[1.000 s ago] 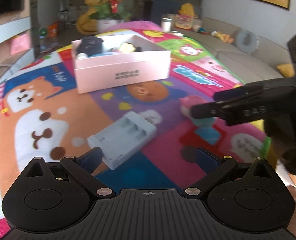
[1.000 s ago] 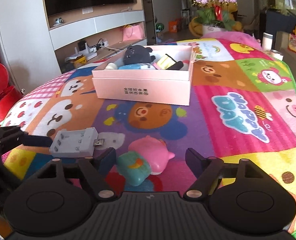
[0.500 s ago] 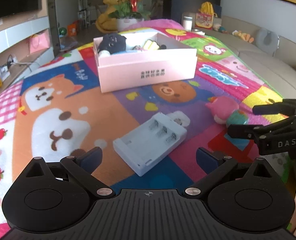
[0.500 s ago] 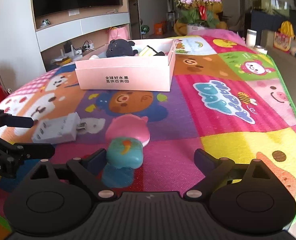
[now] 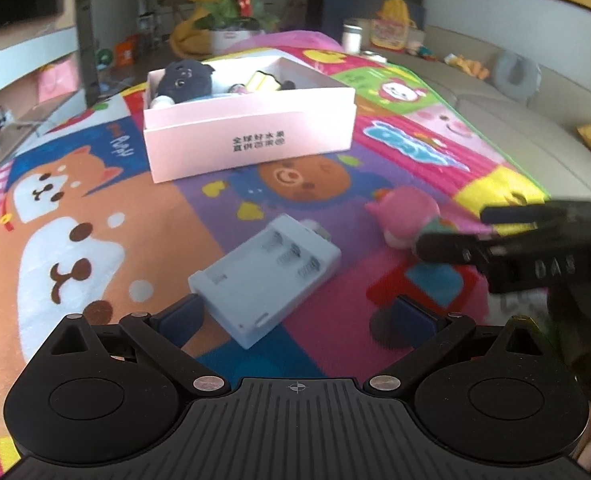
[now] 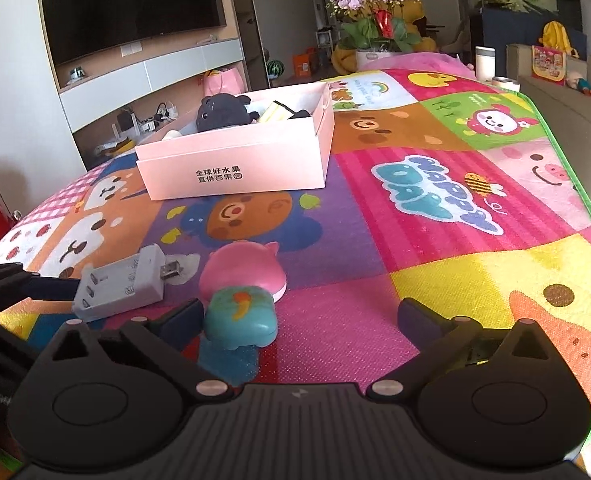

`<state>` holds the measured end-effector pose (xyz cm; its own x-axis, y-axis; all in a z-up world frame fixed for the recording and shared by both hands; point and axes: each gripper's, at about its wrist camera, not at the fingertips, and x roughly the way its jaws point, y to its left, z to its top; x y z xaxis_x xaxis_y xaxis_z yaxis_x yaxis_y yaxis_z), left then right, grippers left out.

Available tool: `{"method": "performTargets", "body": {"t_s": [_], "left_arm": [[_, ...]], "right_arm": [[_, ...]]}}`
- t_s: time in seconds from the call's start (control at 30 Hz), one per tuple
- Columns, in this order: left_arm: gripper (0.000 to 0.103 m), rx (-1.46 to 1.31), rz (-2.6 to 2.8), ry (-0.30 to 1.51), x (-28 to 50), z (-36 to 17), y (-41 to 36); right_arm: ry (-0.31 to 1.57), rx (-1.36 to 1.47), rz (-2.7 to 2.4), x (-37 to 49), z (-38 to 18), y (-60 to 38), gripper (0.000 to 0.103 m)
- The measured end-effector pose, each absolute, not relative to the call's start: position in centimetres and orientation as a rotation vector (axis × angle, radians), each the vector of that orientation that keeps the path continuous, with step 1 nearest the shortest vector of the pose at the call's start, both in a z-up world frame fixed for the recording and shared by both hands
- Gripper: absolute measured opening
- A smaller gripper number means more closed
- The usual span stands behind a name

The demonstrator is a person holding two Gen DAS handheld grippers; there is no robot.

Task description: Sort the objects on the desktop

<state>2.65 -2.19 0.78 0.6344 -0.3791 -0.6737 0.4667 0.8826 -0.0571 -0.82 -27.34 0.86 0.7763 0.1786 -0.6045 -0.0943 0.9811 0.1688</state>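
Jaws of left gripper (image 5: 295, 316) and right gripper (image 6: 297, 316) spread wide, empty; pale grey plastic battery charger (image 5: 265, 278) and pink-and-teal squishy toy (image 6: 241, 294) lie near the pink cardboard box (image 6: 235, 172).

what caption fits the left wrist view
Open left gripper nears grey battery charger; pink box behind.
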Motion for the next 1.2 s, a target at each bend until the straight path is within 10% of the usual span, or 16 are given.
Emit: {"method": "performTargets", "body": {"t_s": [1.2], "left_arm": [[0.103,0.089,-0.223,0.679,3.4,0.5,3.3]], "right_arm": [[0.699,-0.093,0.087,-1.1,1.2,-25.1,0.103]]}}
